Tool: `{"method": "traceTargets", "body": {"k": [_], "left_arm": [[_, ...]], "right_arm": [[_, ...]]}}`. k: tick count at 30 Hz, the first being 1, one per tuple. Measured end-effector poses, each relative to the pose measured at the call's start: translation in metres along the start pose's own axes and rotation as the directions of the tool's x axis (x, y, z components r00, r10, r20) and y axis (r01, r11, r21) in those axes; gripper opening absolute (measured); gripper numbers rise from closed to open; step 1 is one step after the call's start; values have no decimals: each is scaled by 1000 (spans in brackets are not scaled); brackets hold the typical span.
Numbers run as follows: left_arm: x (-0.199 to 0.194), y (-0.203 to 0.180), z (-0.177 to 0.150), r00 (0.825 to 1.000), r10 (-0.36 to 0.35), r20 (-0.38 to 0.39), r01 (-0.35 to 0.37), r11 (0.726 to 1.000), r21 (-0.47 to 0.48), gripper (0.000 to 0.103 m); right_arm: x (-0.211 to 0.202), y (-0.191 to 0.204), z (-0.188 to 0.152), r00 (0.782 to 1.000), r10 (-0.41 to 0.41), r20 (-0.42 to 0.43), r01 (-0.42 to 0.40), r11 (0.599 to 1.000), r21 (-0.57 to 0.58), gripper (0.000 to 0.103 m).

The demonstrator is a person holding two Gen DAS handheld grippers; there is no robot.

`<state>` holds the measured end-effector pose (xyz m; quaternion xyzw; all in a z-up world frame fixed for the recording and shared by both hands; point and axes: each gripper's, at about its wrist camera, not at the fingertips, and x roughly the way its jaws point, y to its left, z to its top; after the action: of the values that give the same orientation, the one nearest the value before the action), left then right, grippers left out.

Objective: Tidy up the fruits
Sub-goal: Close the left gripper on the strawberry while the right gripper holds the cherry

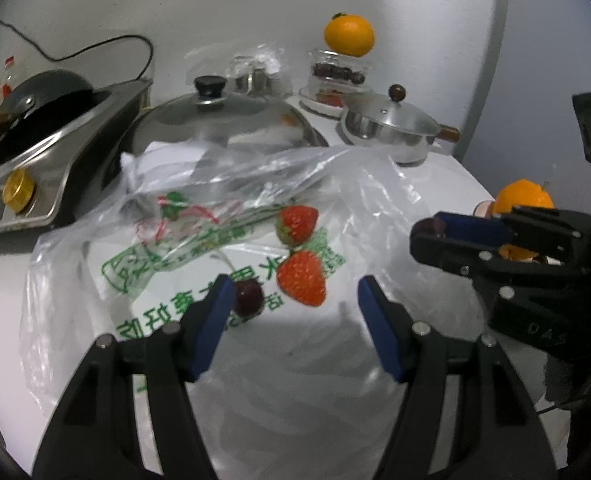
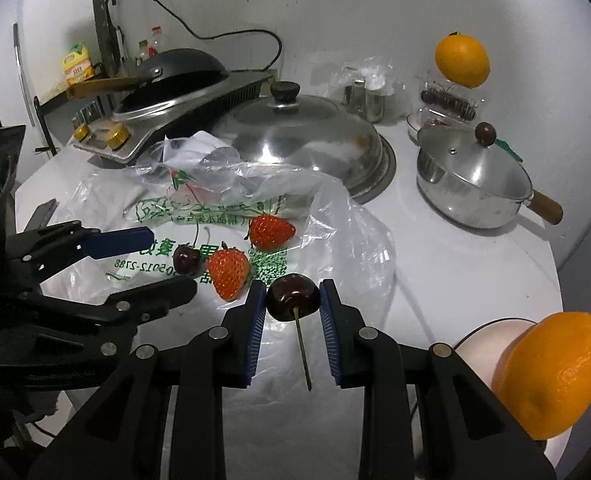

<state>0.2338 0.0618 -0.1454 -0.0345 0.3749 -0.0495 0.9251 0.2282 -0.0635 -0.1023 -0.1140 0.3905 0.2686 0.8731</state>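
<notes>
A big domed lid (image 2: 303,136) is sitting mid-tabletop (image 2: 455,272). Left of it a stove (image 2: 167,120) is carrying a black wok (image 2: 183,68); right of it a lidded saucepan (image 2: 475,180) is standing.

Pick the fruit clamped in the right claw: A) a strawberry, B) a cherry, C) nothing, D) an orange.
B: the right claw is shut on a dark cherry, stem hanging toward the camera; both strawberries lie loose on the plastic bag.

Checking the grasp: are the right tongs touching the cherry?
Touching. The right wrist view shows the cherry pinched between both blue pads of the right tongs, no gap either side, stem pointing toward the camera.
</notes>
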Motion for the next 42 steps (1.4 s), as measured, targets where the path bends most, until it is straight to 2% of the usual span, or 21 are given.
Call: {"method": "traceTargets", "body": {"k": [9, 22, 24, 33, 42], "left_arm": [[17, -7, 12, 999, -29, -13, 29, 1000, -1, 66], [41, -17, 19, 999, -32, -32, 32, 999, 25, 65], [45, -18, 19, 999, -36, -39, 37, 999, 27, 60], [62, -12, 16, 995, 43, -86, -42, 999, 14, 58], [65, -12, 13, 993, 50, -105, -48, 999, 18, 57]], "right_arm": [[-6, -19, -1, 1000, 12, 25, -13, 999, 49, 29], [-6, -35, -6, 999, 40, 35, -43, 996, 82, 29], [-6, -35, -6, 998, 44, 36, -47, 996, 81, 29], [-5, -37, -7, 998, 50, 33, -53, 995, 85, 29], [-7, -35, -8, 999, 45, 30, -48, 995, 83, 29]]}}
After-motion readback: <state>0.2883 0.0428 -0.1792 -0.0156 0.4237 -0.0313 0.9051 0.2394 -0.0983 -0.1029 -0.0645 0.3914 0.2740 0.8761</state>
